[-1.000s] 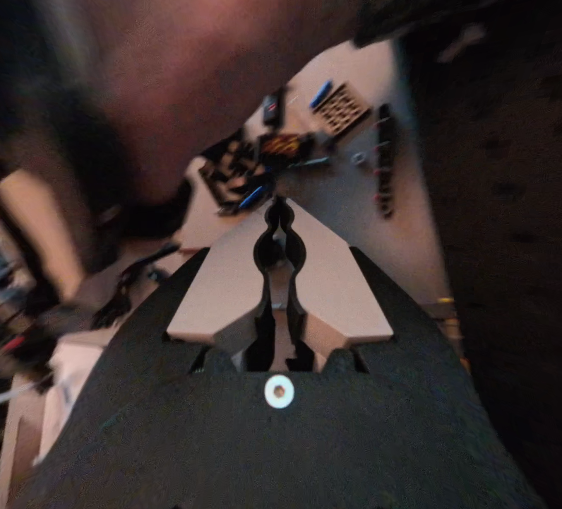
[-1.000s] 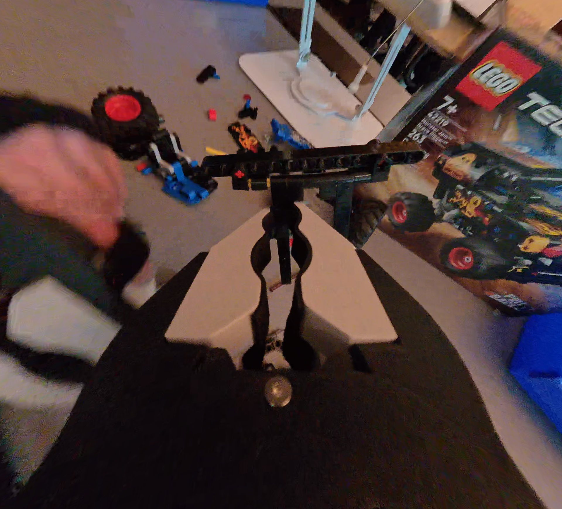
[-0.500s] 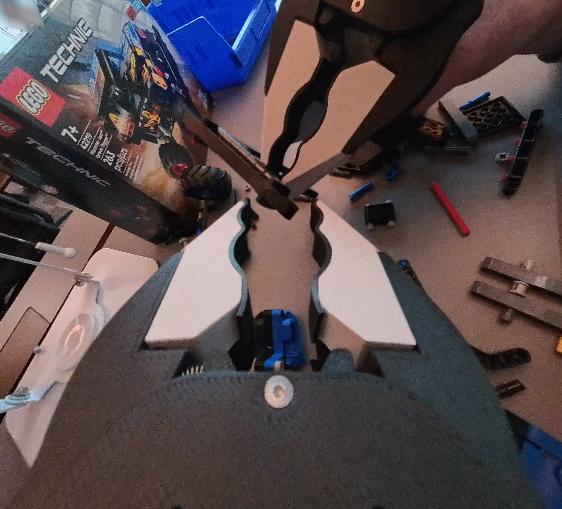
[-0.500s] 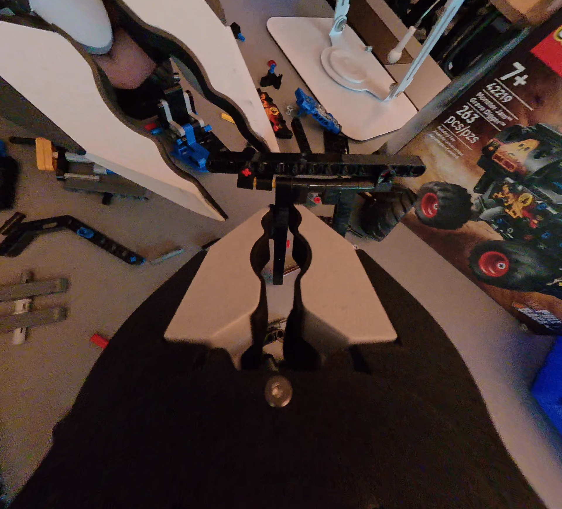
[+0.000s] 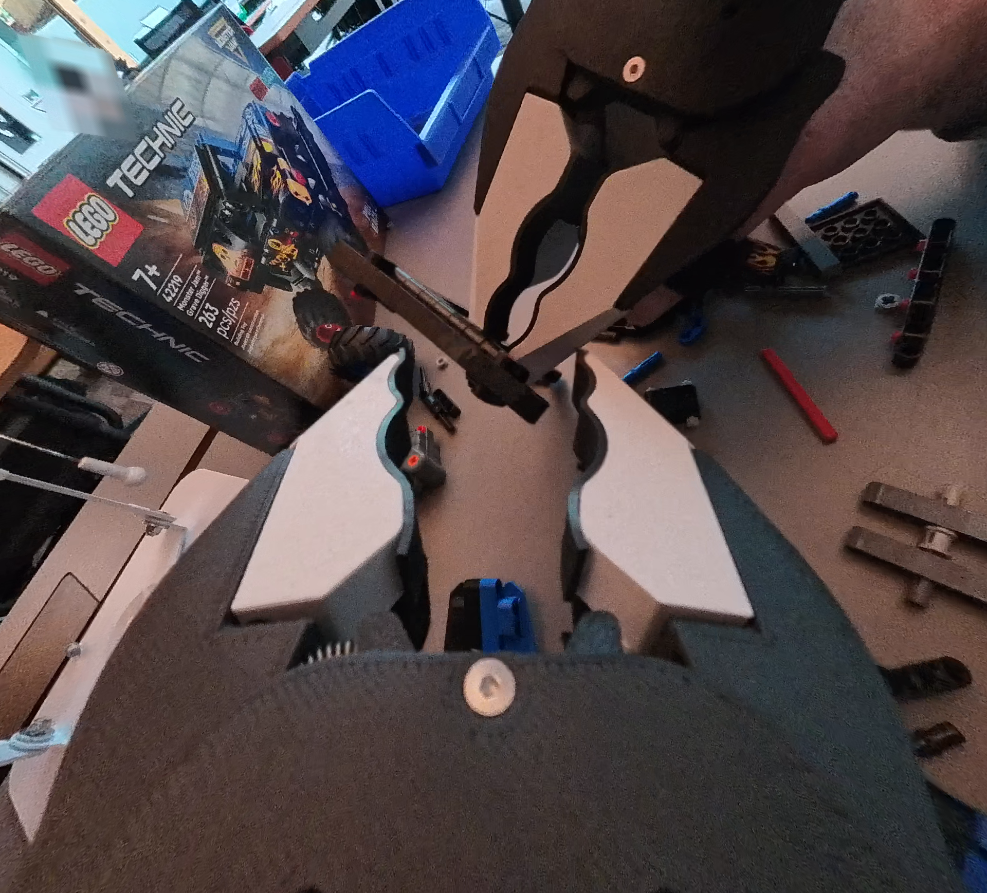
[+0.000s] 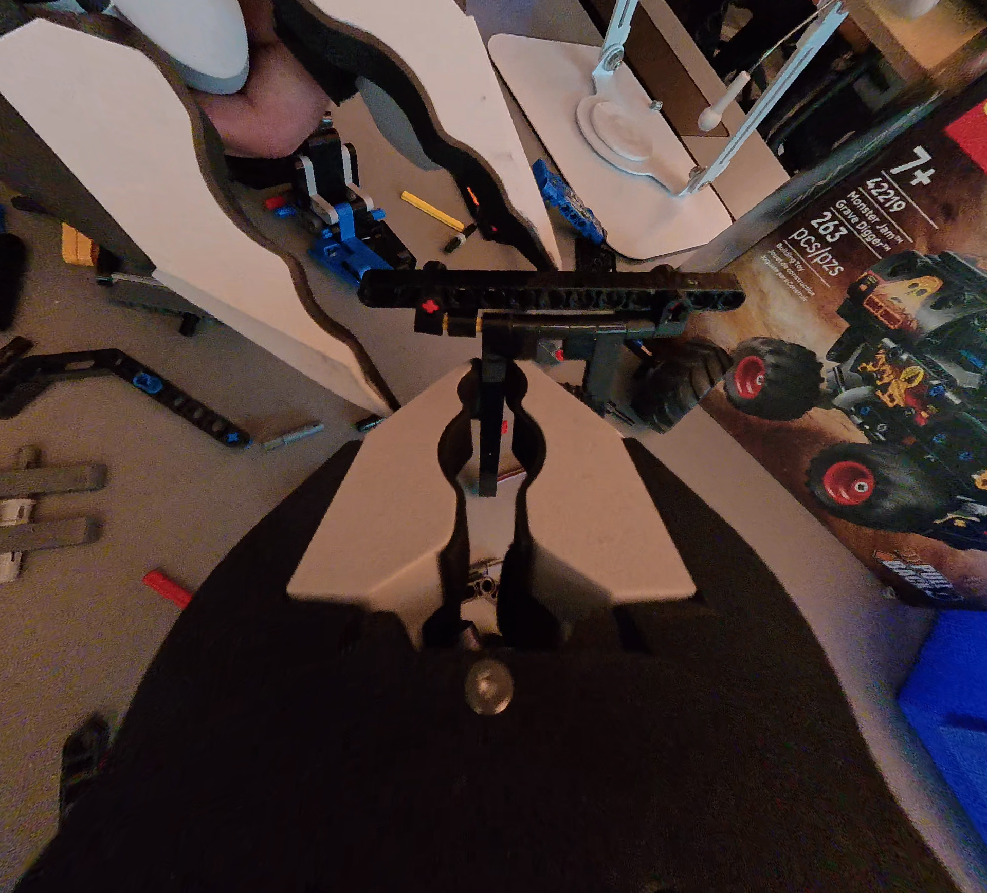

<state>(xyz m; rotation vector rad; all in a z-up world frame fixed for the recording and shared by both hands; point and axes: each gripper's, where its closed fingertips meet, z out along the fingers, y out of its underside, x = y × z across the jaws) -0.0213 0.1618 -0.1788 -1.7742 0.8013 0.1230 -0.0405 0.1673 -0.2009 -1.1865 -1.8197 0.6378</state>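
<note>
1. The right gripper (image 6: 488, 376), with white fingers edged in black, is closed on the short downward stem of a black plastic building-brick assembly (image 6: 550, 299): a long beam pierced with holes, with a red pin near its left end and shorter dark pieces fixed beneath it. The assembly is held up above a grey table (image 6: 160, 509).

2. The left gripper (image 5: 488, 381) has its jaws spread wide and holds nothing. Its tips sit just beside the near end of the same assembly, which the left wrist view shows slanting up and to the left (image 5: 427, 317).

3. Between the left gripper's fingers, lying on the table, are a small grey brick with red pins (image 5: 422, 456) and a small black connector (image 5: 440, 400). A blue and black brick cluster (image 5: 494, 619) shows at the base of the fingers.

4. A printed cardboard toy box picturing a monster truck (image 6: 865, 349) stands just behind the assembly, with a black rubber tyre (image 6: 678, 376) at its foot.

5. Loose pieces are scattered on the table: a red rod (image 5: 798, 400), a bent black beam with blue pins (image 6: 133, 387), a yellow rod (image 6: 432, 211) and two grey beams (image 5: 918, 542).

6. A blue plastic bin (image 5: 406, 93) stands beyond the box. A white lamp base (image 6: 603, 146) is near the table's edge.
</note>
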